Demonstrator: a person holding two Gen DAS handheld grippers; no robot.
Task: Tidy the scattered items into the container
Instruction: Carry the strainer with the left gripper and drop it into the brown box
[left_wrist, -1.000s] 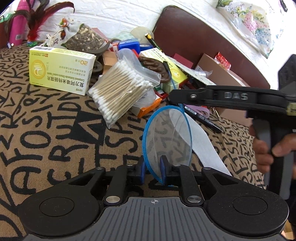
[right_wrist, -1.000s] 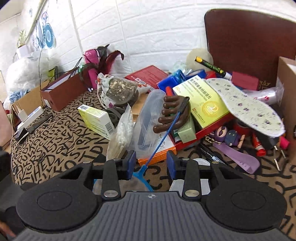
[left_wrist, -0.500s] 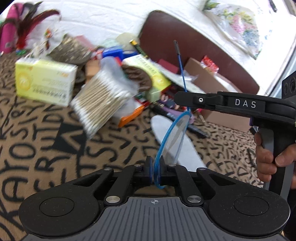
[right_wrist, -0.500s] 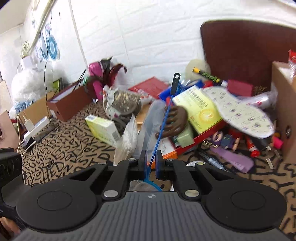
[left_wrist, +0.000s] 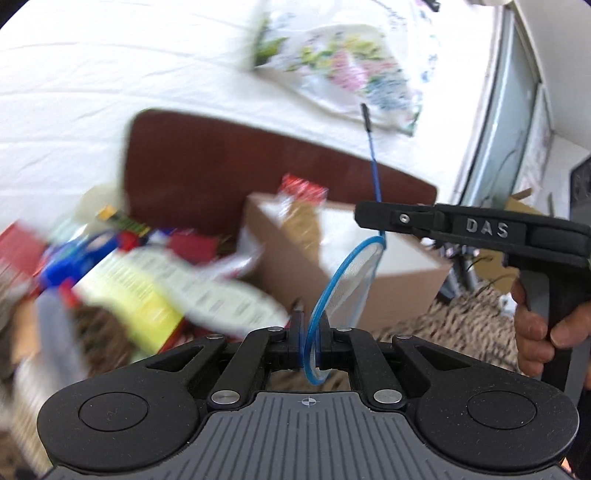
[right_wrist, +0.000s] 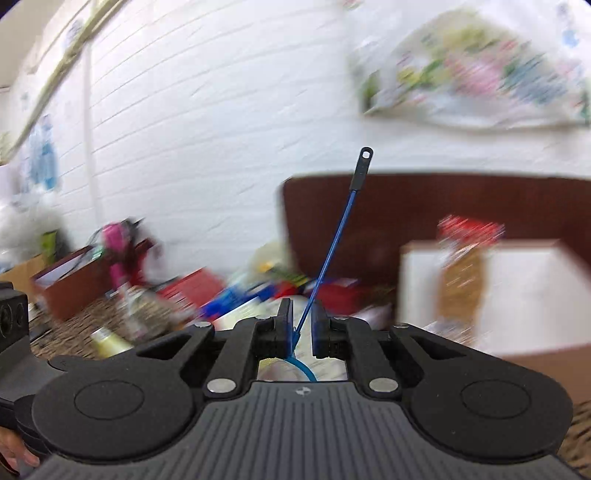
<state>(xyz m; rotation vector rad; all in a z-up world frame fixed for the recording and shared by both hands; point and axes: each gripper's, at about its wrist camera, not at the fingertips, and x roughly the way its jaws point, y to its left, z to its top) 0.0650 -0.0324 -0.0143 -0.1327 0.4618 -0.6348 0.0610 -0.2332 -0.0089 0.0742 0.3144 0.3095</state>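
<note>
A small blue-rimmed mesh net (left_wrist: 345, 280) with a thin blue wire handle is held in the air by 2 grippers. The left gripper (left_wrist: 309, 334) is clamped on the hoop's lower rim; the right gripper (right_wrist: 302, 325) pinches the handle just above the hoop. It looks light, with floppy mesh and a bendy handle, so the rim seems the safest hold. A cardboard box (left_wrist: 295, 266), blurred, probably the container, sits beyond.

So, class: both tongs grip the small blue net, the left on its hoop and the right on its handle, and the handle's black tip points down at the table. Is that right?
Not quite. In the right wrist view the handle's black tip points up, not down. The rest holds: left tongs grip the hoop of the small blue net, right tongs the handle.
</note>
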